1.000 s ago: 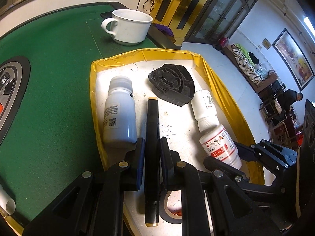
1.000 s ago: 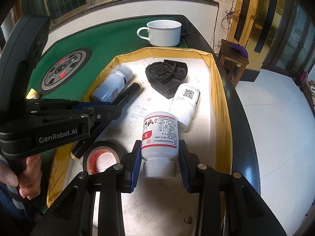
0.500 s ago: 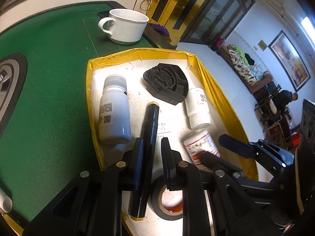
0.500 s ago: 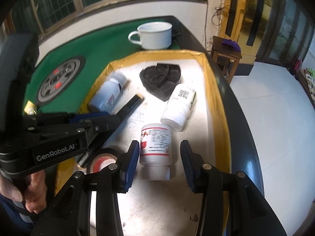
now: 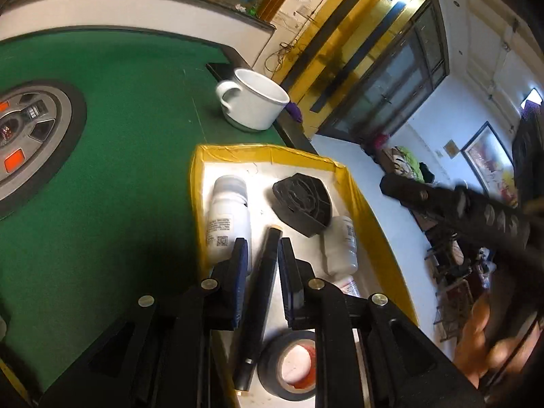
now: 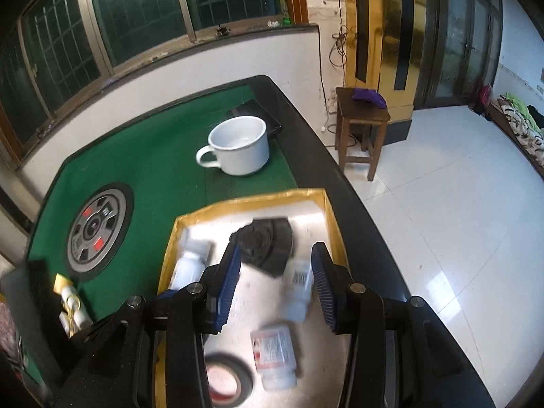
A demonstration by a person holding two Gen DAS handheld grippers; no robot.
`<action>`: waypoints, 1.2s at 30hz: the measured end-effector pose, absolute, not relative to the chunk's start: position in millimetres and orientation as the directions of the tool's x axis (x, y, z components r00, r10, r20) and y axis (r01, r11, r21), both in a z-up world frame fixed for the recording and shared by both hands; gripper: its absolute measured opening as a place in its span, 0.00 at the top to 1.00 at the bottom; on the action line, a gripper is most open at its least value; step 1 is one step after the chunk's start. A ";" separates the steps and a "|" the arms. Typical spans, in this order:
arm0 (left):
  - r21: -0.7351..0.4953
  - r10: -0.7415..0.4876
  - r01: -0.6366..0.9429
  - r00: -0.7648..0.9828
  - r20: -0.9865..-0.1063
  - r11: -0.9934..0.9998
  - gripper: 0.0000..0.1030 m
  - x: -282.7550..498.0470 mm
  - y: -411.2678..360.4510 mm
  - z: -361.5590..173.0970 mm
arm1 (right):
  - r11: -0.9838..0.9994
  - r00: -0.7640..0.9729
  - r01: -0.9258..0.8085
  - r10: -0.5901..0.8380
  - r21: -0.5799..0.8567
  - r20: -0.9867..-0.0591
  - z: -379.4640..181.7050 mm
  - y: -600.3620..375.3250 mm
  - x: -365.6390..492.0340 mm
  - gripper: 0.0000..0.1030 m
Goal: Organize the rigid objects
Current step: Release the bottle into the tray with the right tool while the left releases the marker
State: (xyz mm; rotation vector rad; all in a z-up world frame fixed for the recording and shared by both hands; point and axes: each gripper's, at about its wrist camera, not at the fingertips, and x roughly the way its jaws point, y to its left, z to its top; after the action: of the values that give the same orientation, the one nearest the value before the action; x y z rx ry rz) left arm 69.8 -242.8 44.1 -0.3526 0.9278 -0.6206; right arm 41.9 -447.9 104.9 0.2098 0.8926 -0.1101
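While left gripper (image 5: pixel 261 258) fingers sit closed on the black marker (image 5: pixel 260 299) over the yellow-rimmed tray (image 5: pixel 370 224), right gripper (image 6: pixel 277 278) fingers, just opened, stand apart and empty above the red-labelled bottle (image 6: pixel 273 352) lying beside the tape roll (image 6: pixel 231 379).

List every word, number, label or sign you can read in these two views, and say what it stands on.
None can be read.
White bottle: printed label and square code, too small.
Second white bottle: label too small.
Red-labelled bottle: print blurred.
Black marker and tape roll: no text visible.
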 end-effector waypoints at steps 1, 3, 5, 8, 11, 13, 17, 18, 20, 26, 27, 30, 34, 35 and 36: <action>-0.569 -0.662 0.342 0.436 -0.610 0.748 0.85 68.1 -241.2 43.0 | 0.975 0.617 0.178 -0.005 0.133 -0.787 106.5 -448.9 47.2 0.62; -0.583 -0.678 0.348 0.428 -0.598 0.734 0.85 66.4 -243.3 42.7 | 0.975 0.614 0.178 -0.007 0.130 -0.789 107.7 -451.8 53.1 0.62; -0.552 -0.662 0.366 0.459 -0.593 0.749 0.85 62.6 -245.3 46.8 | 0.967 0.611 0.205 -0.006 0.151 -0.792 106.3 -458.4 56.0 0.62; -0.551 -0.684 0.406 0.448 -0.576 0.729 0.85 61.4 -249.3 50.8 | 0.947 0.571 0.242 0.038 0.213 -0.820 105.5 -470.9 58.3 0.62; -0.534 -0.696 0.447 0.439 -0.568 0.718 0.85 62.5 -254.5 53.6 | 0.945 0.560 0.251 0.037 0.211 -0.828 126.4 -478.1 49.8 0.62; -0.522 -0.689 0.451 0.446 -0.571 0.724 0.85 66.4 -255.0 53.2 | 0.953 0.568 0.241 0.015 0.183 -0.823 146.4 -476.5 41.9 0.62; -0.539 -0.684 0.425 0.387 -0.618 0.727 0.85 74.5 -257.1 44.1 | 0.977 0.664 0.155 0.005 0.144 -0.747 169.7 -464.8 21.6 0.62; -0.532 -0.674 0.418 0.387 -0.628 0.736 0.85 72.7 -256.1 44.3 | 0.980 0.693 0.139 0.008 0.144 -0.721 168.4 -462.5 14.6 0.62; -0.529 -0.681 0.431 0.404 -0.611 0.731 0.85 67.2 -253.9 50.9 | 0.971 0.747 0.107 0.062 0.212 -0.662 158.8 -459.6 -4.8 0.62; -0.461 -0.615 0.408 0.510 -0.601 0.788 0.85 42.6 -243.5 84.4 | 0.945 0.811 -0.026 0.211 0.327 -0.545 138.0 -441.7 -79.3 0.62; -0.499 -0.634 0.392 0.512 -0.580 0.773 0.85 30.8 -234.6 93.0 | 0.948 0.799 -0.050 0.226 0.313 -0.558 138.1 -437.7 -89.9 0.62; -0.508 -0.631 0.379 0.528 -0.569 0.774 0.85 -4.2 -213.9 114.4 | 0.962 0.810 -0.091 0.221 0.257 -0.543 141.1 -429.8 -126.9 0.62; -0.468 -0.572 0.333 0.553 -0.606 0.818 0.83 -42.4 -176.7 128.7 | 0.941 0.800 -0.158 0.299 0.298 -0.520 125.4 -419.4 -153.4 0.62; -0.456 -0.551 0.315 0.553 -0.625 0.832 0.83 -50.7 -161.4 130.0 | 0.939 0.790 -0.170 0.311 0.299 -0.528 122.2 -415.4 -154.8 0.62; -0.438 -0.519 0.285 0.562 -0.644 0.853 0.83 -56.3 -148.0 129.8 | 0.936 0.786 -0.178 0.321 0.304 -0.529 119.7 -412.7 -155.4 0.62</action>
State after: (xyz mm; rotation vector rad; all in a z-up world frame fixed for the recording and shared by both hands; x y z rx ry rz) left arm -56.3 -148.0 129.8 -0.3003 0.8510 -0.4813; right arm -155.4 -412.7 119.7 0.2442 0.6110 0.2723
